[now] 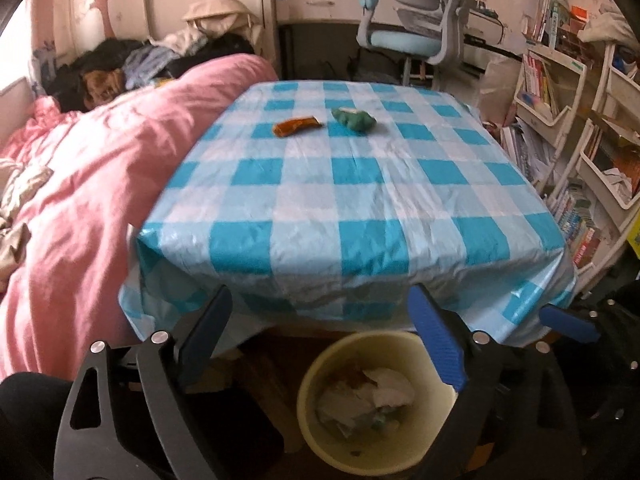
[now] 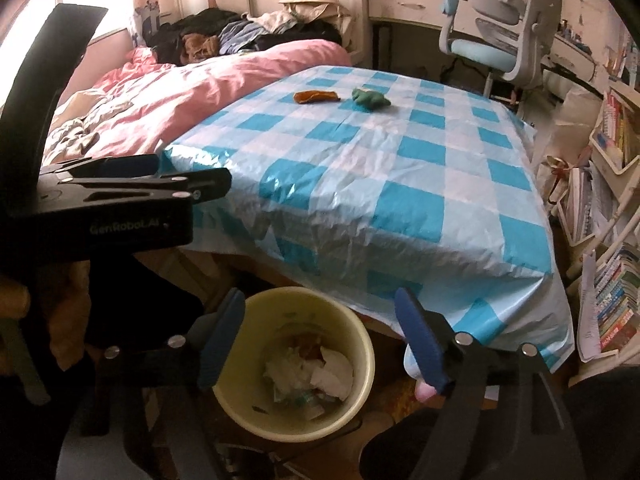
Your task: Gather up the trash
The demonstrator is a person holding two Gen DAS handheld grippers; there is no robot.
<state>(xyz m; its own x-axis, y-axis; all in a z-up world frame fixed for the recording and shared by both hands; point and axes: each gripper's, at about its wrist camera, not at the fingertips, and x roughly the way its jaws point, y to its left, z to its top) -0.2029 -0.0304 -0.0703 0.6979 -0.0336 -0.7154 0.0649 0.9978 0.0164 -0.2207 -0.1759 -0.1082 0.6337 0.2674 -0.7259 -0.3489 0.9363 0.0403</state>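
cluttered bedroom, "genrobot.ai" tongs (image 2: 116, 174)

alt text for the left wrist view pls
The open left hand-held gripper hangs empty over a yellow bin of crumpled paper, before a blue-checked table where an orange wrapper and a green wrapper remain.

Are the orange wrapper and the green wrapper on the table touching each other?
Apart. The left wrist view shows a strip of checked tablecloth between the orange wrapper and the green wrapper; the right wrist view shows the same gap.
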